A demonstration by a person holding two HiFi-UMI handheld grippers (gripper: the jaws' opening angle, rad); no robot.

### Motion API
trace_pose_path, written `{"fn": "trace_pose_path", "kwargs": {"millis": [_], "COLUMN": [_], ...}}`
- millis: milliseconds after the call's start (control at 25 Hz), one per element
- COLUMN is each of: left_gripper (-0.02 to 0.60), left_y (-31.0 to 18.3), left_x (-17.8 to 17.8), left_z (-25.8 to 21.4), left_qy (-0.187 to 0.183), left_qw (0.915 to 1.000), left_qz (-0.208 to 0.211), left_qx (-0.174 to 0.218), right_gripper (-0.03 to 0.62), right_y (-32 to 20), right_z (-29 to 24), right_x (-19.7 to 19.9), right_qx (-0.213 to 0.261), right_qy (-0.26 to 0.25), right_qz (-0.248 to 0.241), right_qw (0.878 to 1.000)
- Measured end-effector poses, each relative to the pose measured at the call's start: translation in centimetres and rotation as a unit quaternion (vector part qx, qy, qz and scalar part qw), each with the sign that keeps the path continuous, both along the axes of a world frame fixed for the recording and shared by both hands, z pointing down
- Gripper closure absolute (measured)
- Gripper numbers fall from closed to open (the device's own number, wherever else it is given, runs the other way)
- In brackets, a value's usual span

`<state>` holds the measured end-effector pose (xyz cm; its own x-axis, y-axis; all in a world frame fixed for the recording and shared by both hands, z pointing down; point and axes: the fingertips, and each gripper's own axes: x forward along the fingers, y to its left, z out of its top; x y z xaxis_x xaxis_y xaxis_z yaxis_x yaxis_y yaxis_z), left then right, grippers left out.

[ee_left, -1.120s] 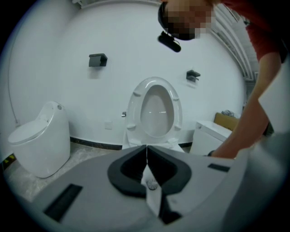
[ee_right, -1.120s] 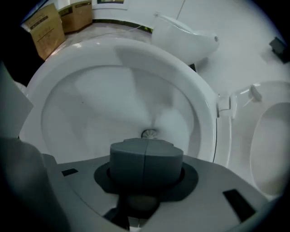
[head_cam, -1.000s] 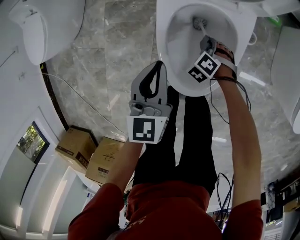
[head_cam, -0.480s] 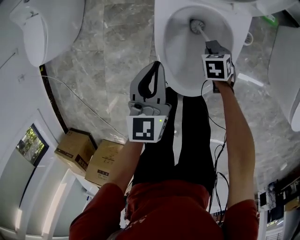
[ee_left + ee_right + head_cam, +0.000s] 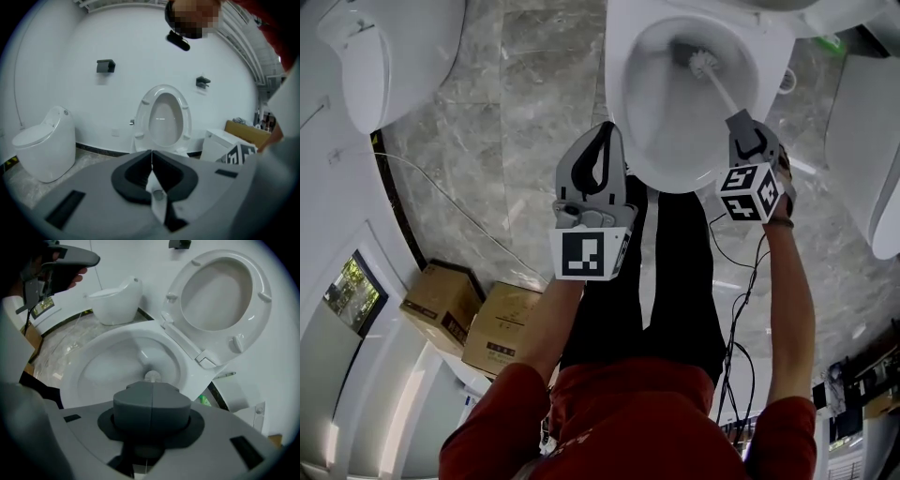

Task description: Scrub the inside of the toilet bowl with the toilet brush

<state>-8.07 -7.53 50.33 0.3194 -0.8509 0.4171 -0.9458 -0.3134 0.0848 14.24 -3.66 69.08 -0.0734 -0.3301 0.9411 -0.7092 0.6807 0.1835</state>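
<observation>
In the head view the white toilet bowl [image 5: 675, 150] sits at the top centre, its lid up [image 5: 220, 291]. The toilet brush has its white head [image 5: 701, 64] inside the bowl, and its handle [image 5: 720, 92] slants down to the right. My right gripper [image 5: 739, 120] is shut on the handle near the bowl's right rim. In the right gripper view the brush head [image 5: 152, 377] shows just past the closed jaws [image 5: 151, 397]. My left gripper [image 5: 607, 131] hangs shut and empty over the floor beside the bowl's left rim; in its own view [image 5: 151, 157] it faces the toilet [image 5: 164, 117].
A second toilet [image 5: 384, 47] with its lid closed stands at the left. Another white fixture [image 5: 862, 141] is at the right. Two cardboard boxes [image 5: 441, 305] [image 5: 502, 328] lie at lower left. A thin cable [image 5: 469, 202] crosses the marble floor, and more cables [image 5: 741, 309] hang by the right arm.
My right gripper has drawn back out of the bowl toward the right rim, still on the handle, and the brush head slid a little lower in the bowl. The left gripper barely moved.
</observation>
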Motion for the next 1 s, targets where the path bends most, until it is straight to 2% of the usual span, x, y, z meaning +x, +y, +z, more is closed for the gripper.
{"fn": "trace_pose_path", "kwargs": {"millis": [200,320,440,600,720,800,880,1000], "left_gripper": [0.583,0.582,0.583,0.583,0.583,0.583,0.583,0.583], "left_y": [0.4,0.6,0.9,0.9,1.2,1.5,1.6,1.5], "left_x": [0.1,-0.1,-0.5,-0.5,0.0,0.2,0.3,0.4], "left_z": [0.6,1.0,1.3,1.3,1.4,1.4,1.3,1.2], "left_qy": [-0.007,-0.015,-0.019,-0.015,-0.021,-0.024,-0.021,-0.016], "left_qw": [0.9998,0.9994,0.9993,0.9998,0.9993,0.9990,0.9991,0.9994], "left_qz": [0.008,0.015,0.016,0.003,0.015,0.022,0.021,0.016], "left_qx": [-0.016,-0.026,-0.030,-0.016,-0.027,-0.032,-0.031,-0.024], "right_gripper": [0.445,0.442,0.442,0.447,0.448,0.448,0.450,0.450], "right_y": [5.0,5.6,3.7,-1.2,-4.8,-5.8,-6.1,-6.0], "right_z": [0.4,0.3,-0.4,-1.7,-2.6,-2.5,-2.0,-1.5], "right_x": [-3.3,-5.9,-7.5,-8.6,-8.4,-7.3,-5.0,-1.1], "right_qx": [-0.059,-0.074,-0.071,-0.027,0.029,0.052,0.060,0.052], "right_qy": [-0.054,-0.088,-0.124,-0.160,-0.153,-0.124,-0.088,-0.059], "right_qz": [0.043,0.079,0.102,0.098,0.078,0.055,0.046,0.066], "right_qw": [0.996,0.990,0.984,0.982,0.985,0.989,0.993,0.995]}}
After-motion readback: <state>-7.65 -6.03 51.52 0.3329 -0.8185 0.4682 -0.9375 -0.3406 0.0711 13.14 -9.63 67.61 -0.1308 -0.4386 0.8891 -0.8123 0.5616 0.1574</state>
